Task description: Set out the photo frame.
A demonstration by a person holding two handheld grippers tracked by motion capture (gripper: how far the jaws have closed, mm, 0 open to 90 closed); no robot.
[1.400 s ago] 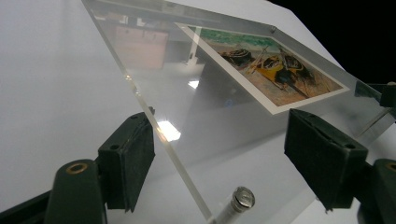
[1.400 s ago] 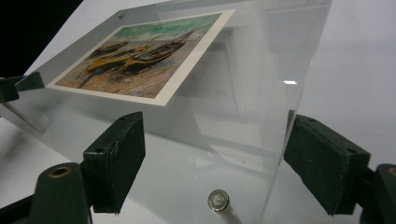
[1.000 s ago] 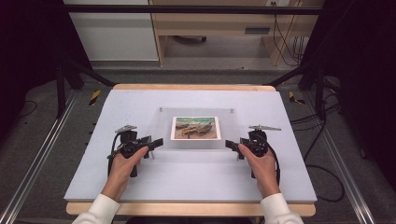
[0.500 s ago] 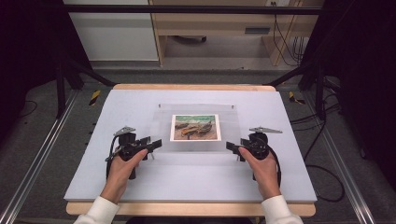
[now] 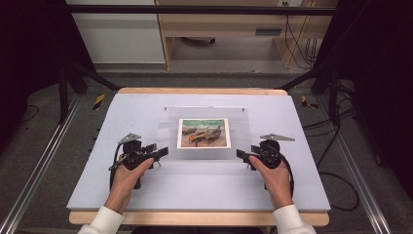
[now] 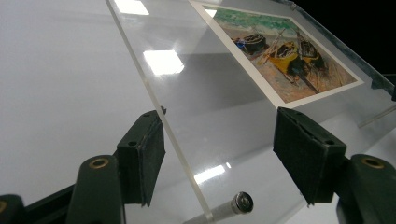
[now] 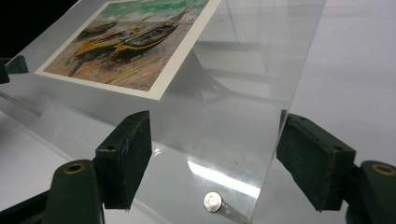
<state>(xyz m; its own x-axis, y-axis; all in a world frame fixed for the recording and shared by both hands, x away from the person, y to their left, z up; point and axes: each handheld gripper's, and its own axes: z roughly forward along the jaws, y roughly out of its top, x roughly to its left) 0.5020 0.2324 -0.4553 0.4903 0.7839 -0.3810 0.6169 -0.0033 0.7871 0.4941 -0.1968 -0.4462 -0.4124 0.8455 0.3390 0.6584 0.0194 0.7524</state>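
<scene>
While fingers straddle its corners, acrylic photo frame [image 5: 204, 134] flat on table [image 5: 146, 195].

The clear acrylic frame [image 5: 204, 134] occupies the table's [image 5: 146, 195] centre; bare surface lies open along the frame's lower, left and right sides.

Overhead view; claw views closely share frame [image 5: 204, 131].
</scene>
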